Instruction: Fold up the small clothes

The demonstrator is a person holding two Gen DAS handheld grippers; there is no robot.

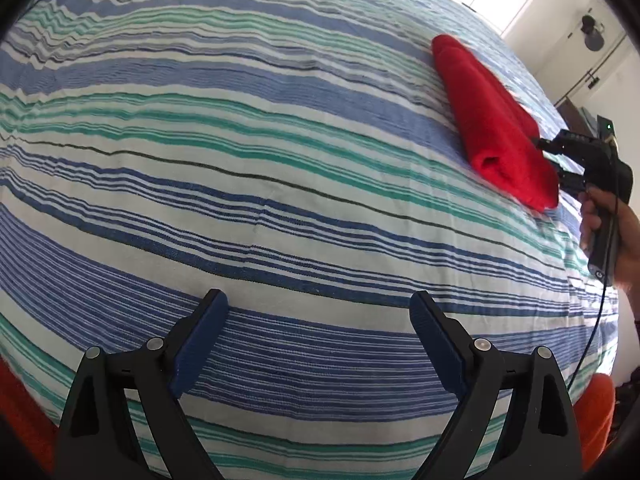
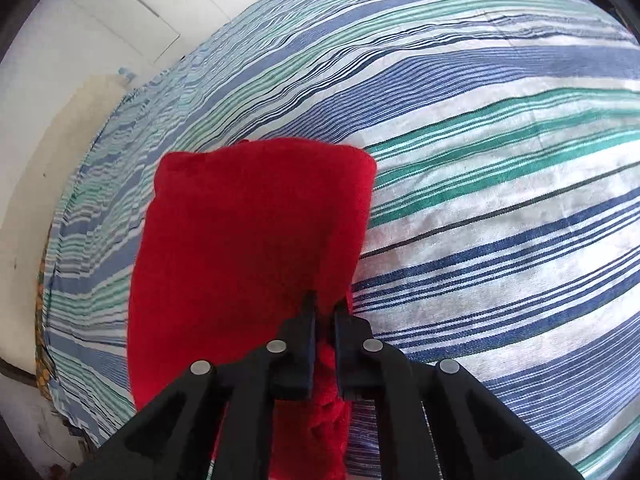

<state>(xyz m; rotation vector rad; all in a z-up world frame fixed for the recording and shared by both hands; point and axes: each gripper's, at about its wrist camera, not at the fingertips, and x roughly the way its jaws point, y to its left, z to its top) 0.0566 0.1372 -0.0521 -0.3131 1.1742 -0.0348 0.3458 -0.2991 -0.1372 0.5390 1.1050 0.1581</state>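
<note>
A folded red cloth (image 1: 490, 120) lies on the striped bed cover at the far right of the left wrist view. It fills the middle of the right wrist view (image 2: 248, 232). My right gripper (image 2: 325, 304) is shut on the near edge of the red cloth, with red fabric bunched between its jaws. It also shows in the left wrist view (image 1: 552, 160), held by a hand at the cloth's near end. My left gripper (image 1: 318, 308) is open and empty, with blue pads, above bare cover well to the left of the cloth.
The blue, green and white striped cover (image 1: 240, 160) spans the bed. White wall and cupboard doors (image 2: 120, 20) lie beyond the bed's far edge. An orange item (image 1: 596, 412) sits off the bed edge at lower right. A cable (image 1: 600, 320) hangs from the right gripper.
</note>
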